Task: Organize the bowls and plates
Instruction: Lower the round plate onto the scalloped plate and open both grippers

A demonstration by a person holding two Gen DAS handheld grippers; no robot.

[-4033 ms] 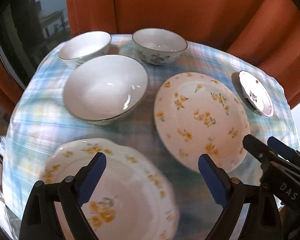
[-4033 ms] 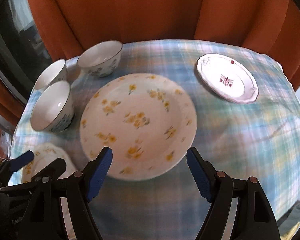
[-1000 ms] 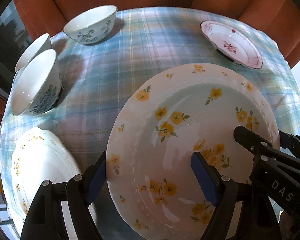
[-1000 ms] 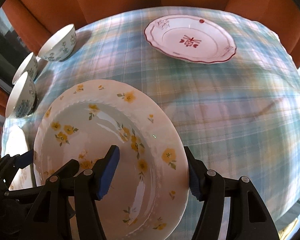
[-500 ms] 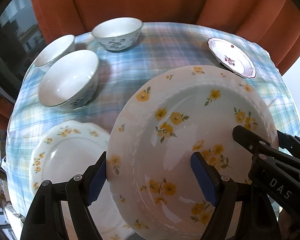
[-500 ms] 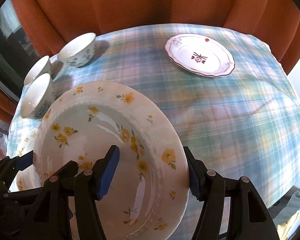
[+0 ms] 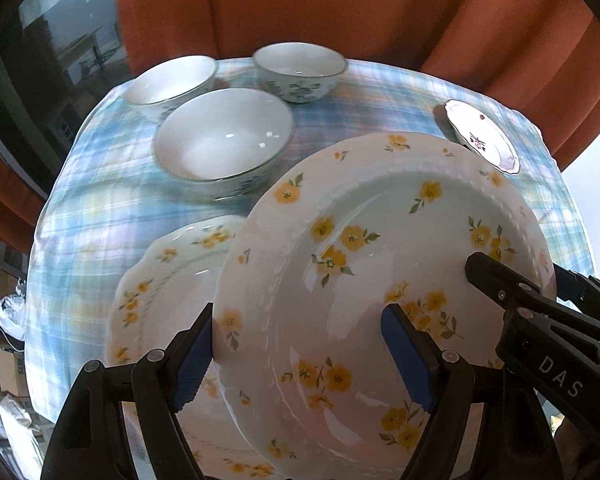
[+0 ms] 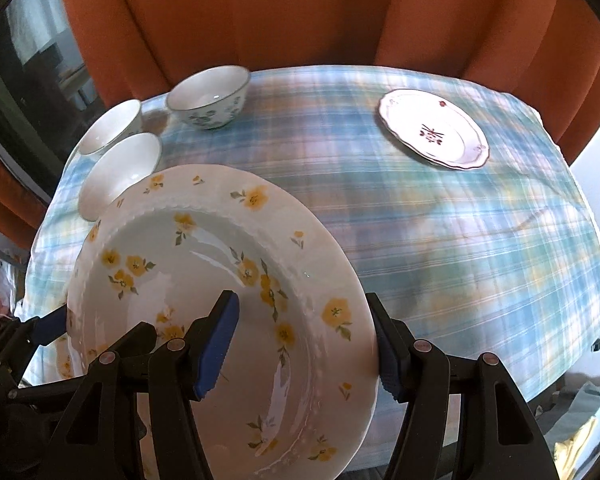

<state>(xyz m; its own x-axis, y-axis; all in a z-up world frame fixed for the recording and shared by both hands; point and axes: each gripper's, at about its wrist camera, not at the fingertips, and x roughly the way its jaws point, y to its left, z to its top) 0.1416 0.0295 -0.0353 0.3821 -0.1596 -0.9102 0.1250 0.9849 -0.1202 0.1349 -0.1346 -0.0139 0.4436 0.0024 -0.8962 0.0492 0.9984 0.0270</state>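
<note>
Both jaws grip one yellow-flowered plate (image 7: 380,280) by opposite edges: the left gripper (image 7: 300,356) holds its left rim, one blue pad under the edge and one inside the dish, and the right gripper (image 8: 304,344) clamps the right rim the same way. The plate hangs tilted above the desk (image 8: 460,240). A second ago it hovered nearer the middle of the cloth, with the second flowered plate (image 7: 168,280) well off to the left; now it overlaps that plate, covering its right part in the left wrist view. Four seconds ago it still lay flat on the cloth with both jaws empty. The big bowl (image 7: 224,140) now sits just beyond the carried plate, with two smaller bowls (image 7: 172,80) (image 7: 300,68) behind it at the far edge. A small red-patterned plate (image 8: 434,132) rests at the far right, well apart. A blue plaid tablecloth (image 8: 500,280) covers the desk, and orange curtains (image 8: 260,12) hang behind it, with a dark window (image 7: 60,60) to the left.
</note>
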